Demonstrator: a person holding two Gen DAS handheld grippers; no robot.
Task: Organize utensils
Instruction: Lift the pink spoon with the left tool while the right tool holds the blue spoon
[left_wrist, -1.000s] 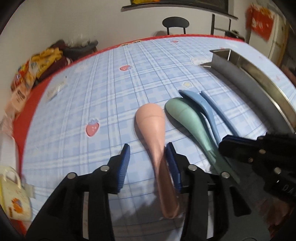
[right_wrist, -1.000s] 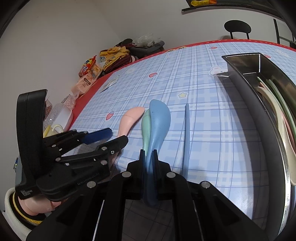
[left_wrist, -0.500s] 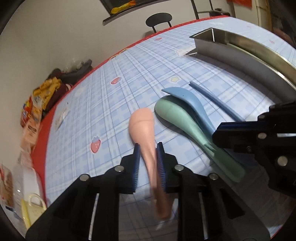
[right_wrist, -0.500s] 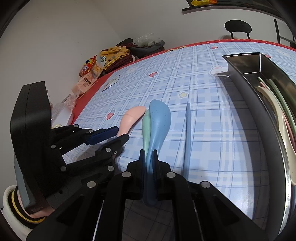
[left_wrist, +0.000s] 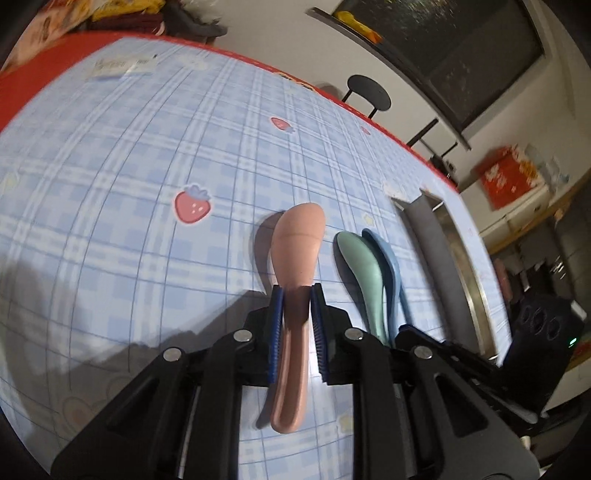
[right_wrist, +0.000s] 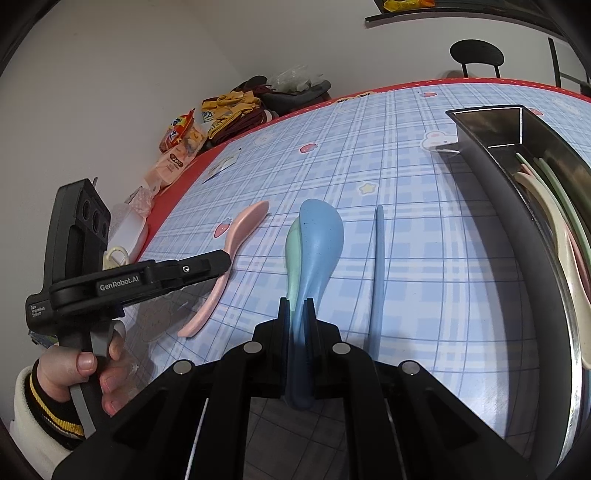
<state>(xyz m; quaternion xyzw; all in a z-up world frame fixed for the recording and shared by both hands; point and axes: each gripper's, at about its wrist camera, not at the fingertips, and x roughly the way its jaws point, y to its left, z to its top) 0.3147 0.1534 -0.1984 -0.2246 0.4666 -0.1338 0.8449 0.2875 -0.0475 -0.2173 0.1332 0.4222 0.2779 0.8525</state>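
1. The left tongs (left_wrist: 297, 295) are closed on the handle of a pink spoon (left_wrist: 297, 247), a matte, salmon-coloured piece with a broad oval bowl pointing away and a handle that curves toward the camera.
2. In the right wrist view the pink spoon (right_wrist: 236, 240) is seen from the side over the counter (right_wrist: 424, 258); whether its near end touches the checked cloth cannot be told.
3. The right tongs (right_wrist: 295, 306) grip the neck of a blue spoon (right_wrist: 319, 240), speckled and rounded, its bowl pointing away.
4. A green spoon (right_wrist: 293, 243) lies directly under the blue one, only its left edge showing.
5. A slim blue handle-like utensil (right_wrist: 378, 266) lies flat just right of the pair.
6. A metal tray (right_wrist: 491, 122) stands at the right, holding cream, pink and green utensils (right_wrist: 554, 221) lengthwise.
7. Snack packets (right_wrist: 184, 136) sit at the far left edge.
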